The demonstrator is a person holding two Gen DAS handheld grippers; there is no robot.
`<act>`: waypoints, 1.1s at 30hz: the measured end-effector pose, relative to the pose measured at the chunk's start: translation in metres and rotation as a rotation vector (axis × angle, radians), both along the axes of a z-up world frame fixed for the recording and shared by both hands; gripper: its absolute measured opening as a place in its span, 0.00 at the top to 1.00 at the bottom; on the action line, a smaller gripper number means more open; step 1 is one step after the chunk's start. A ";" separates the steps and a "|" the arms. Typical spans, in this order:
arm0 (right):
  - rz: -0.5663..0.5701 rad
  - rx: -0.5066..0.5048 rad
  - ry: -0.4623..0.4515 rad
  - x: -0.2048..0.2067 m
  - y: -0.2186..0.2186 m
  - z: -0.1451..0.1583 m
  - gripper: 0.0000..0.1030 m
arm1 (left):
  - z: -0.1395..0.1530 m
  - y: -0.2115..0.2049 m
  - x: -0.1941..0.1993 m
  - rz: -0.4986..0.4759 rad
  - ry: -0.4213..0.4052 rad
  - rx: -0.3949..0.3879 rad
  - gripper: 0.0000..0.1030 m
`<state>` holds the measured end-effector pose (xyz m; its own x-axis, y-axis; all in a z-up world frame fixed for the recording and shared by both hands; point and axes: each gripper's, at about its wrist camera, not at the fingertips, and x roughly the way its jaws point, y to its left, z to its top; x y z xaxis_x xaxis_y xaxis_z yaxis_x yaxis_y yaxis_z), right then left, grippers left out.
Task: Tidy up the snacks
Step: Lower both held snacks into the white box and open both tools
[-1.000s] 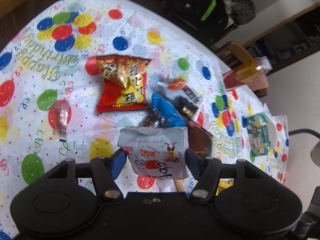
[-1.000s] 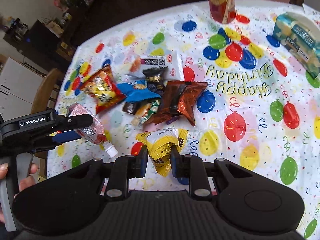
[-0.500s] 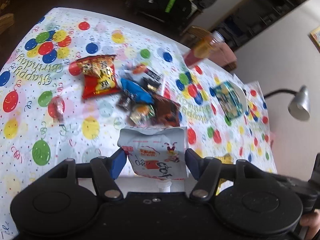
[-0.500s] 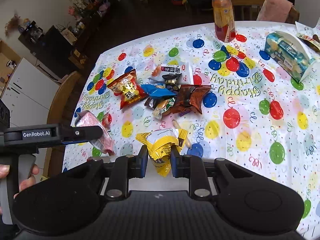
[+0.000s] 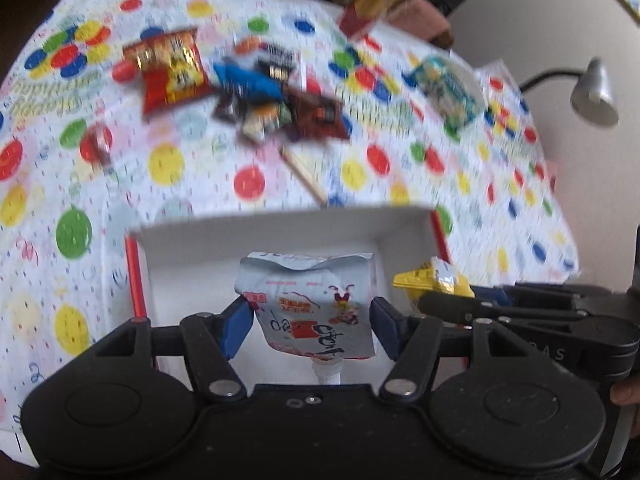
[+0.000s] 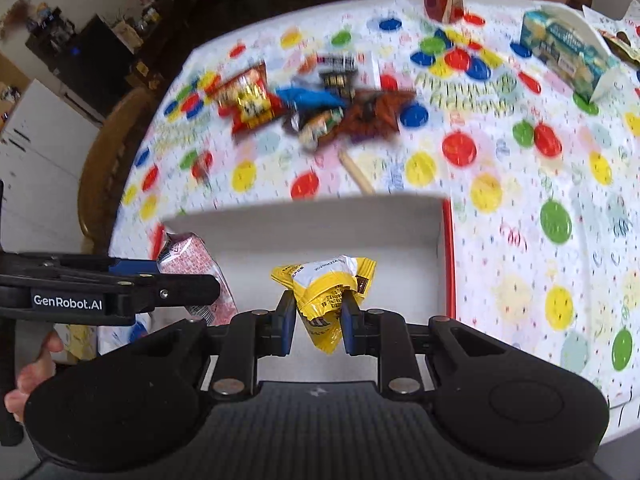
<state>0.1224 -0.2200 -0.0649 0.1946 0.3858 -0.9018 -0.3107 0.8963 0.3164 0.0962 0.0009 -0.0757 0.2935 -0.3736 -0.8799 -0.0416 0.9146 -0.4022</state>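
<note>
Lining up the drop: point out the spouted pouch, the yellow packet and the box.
spouted pouch [image 5: 312, 300], left wrist view, on its printed front.
yellow packet [image 6: 324, 292], right wrist view, on its crumpled middle.
box [image 6: 320, 224], right wrist view, on its white far inner wall.

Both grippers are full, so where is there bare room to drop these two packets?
The white box floor looks bare below both packets. Open tablecloth lies right of the box. Crowded: the snack pile beyond the box.

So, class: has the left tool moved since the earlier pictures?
Yes. The left tool, shut on the pouch, has pulled back from the snack pile to above the white box.
</note>
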 end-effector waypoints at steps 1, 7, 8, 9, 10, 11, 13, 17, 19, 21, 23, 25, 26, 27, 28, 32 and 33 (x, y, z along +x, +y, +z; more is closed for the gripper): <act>0.008 -0.013 0.002 -0.004 0.001 -0.005 0.78 | -0.005 -0.002 -0.003 -0.007 0.011 0.005 0.39; 0.048 -0.094 0.037 -0.019 0.006 -0.044 0.78 | -0.031 -0.016 -0.012 -0.057 0.068 0.055 0.39; 0.050 -0.104 0.047 -0.021 0.006 -0.050 0.78 | -0.036 -0.017 -0.013 -0.065 0.077 0.063 0.39; 0.052 -0.111 0.059 -0.023 0.006 -0.057 0.78 | -0.040 -0.019 -0.013 -0.071 0.089 0.069 0.39; 0.055 -0.114 0.072 -0.025 0.006 -0.062 0.78 | -0.045 -0.020 -0.014 -0.073 0.102 0.073 0.39; 0.060 -0.119 0.082 -0.027 0.007 -0.067 0.78 | -0.049 -0.022 -0.015 -0.078 0.115 0.077 0.39; 0.069 -0.133 0.093 -0.031 0.008 -0.075 0.78 | -0.056 -0.024 -0.016 -0.087 0.130 0.085 0.39; 0.084 -0.155 0.106 -0.034 0.012 -0.086 0.78 | -0.069 -0.029 -0.016 -0.105 0.156 0.112 0.39; 0.092 -0.166 0.109 -0.034 0.015 -0.090 0.78 | -0.074 -0.032 -0.015 -0.113 0.165 0.128 0.39; 0.099 -0.172 0.116 -0.035 0.017 -0.094 0.78 | -0.078 -0.035 -0.015 -0.121 0.171 0.139 0.39; 0.106 -0.177 0.125 -0.035 0.019 -0.097 0.78 | -0.082 -0.037 -0.015 -0.128 0.178 0.150 0.39; 0.109 -0.183 0.131 -0.034 0.020 -0.101 0.78 | -0.085 -0.039 -0.014 -0.135 0.180 0.153 0.39; 0.108 -0.183 0.133 -0.034 0.020 -0.102 0.78 | -0.086 -0.040 -0.014 -0.138 0.182 0.154 0.39; 0.108 -0.184 0.134 -0.034 0.021 -0.103 0.78 | -0.087 -0.041 -0.014 -0.140 0.183 0.155 0.39; 0.107 -0.187 0.136 -0.034 0.021 -0.104 0.78 | -0.088 -0.041 -0.014 -0.142 0.186 0.156 0.39; 0.103 -0.192 0.140 -0.032 0.023 -0.108 0.78 | -0.094 -0.041 -0.014 -0.142 0.198 0.157 0.39; 0.101 -0.190 0.140 -0.031 0.024 -0.108 0.78 | -0.095 -0.042 -0.012 -0.143 0.198 0.157 0.38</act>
